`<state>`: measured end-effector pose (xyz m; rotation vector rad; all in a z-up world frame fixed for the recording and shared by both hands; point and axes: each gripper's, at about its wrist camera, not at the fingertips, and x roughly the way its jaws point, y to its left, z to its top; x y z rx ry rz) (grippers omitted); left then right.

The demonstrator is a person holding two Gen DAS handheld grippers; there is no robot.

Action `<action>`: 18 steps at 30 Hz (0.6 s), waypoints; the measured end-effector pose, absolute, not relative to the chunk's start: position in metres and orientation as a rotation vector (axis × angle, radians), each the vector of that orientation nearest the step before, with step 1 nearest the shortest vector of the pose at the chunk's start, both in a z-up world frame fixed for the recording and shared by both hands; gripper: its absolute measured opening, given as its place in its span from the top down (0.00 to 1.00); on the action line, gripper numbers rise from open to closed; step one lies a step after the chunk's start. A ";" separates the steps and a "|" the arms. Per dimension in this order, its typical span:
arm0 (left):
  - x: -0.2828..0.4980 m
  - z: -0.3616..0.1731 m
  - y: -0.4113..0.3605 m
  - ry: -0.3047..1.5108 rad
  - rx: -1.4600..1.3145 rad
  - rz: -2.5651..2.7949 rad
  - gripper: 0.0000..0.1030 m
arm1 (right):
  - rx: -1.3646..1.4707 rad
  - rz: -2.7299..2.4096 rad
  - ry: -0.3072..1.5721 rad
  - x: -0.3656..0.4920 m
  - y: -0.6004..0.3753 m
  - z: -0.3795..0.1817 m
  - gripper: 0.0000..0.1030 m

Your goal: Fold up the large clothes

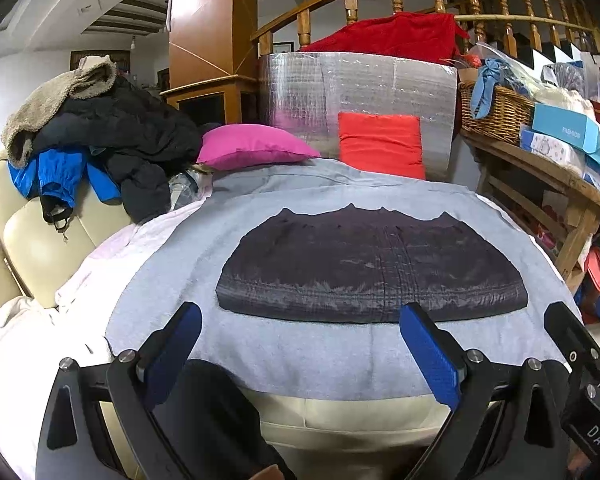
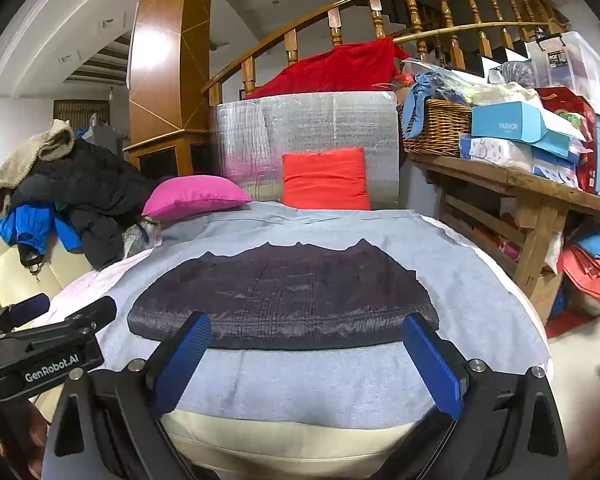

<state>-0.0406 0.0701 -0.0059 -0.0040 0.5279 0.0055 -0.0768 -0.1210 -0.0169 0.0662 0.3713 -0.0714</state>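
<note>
Showing the work surface: a grey sheet (image 1: pixel 300 344) spread over a cream sofa (image 1: pixel 44 236), largest thing in view.
Garment: dark quilted garment (image 1: pixel 372 268) lies flat at the sheet's centre, seemingly folded into a neat slab already (its far edge is scalloped).
Step in hand: judged late in the fold; either a final halving or lifting the slab away.
Next move: both tools would need to reach the near edge and close on it evenly.
Left gripper (image 1: pixel 300 340): jaws wide apart, holding nothing, hovering at the near edge.
Right gripper (image 2: pixel 306 344): likewise wide open and empty, just right of the left one.
Surroundings: clothes pile (image 1: pixel 100 136) far left; pink cushion (image 1: pixel 256 146) and red cushion (image 1: pixel 382 142) far; cluttered wooden shelf (image 2: pixel 520 184) right.
Obstacles: none lie on the garment.
</note>
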 end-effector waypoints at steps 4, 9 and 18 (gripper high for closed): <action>-0.041 -0.005 0.070 0.527 -0.003 0.002 0.03 | 0.068 -0.071 0.374 -0.077 -0.121 -0.017 0.05; -0.042 -0.005 0.070 0.524 -0.011 -0.007 0.03 | 0.068 -0.071 0.374 -0.077 -0.121 -0.017 0.05; -0.043 -0.006 0.070 0.511 -0.003 0.011 0.00 | 0.064 -0.072 0.382 -0.076 -0.119 -0.017 0.05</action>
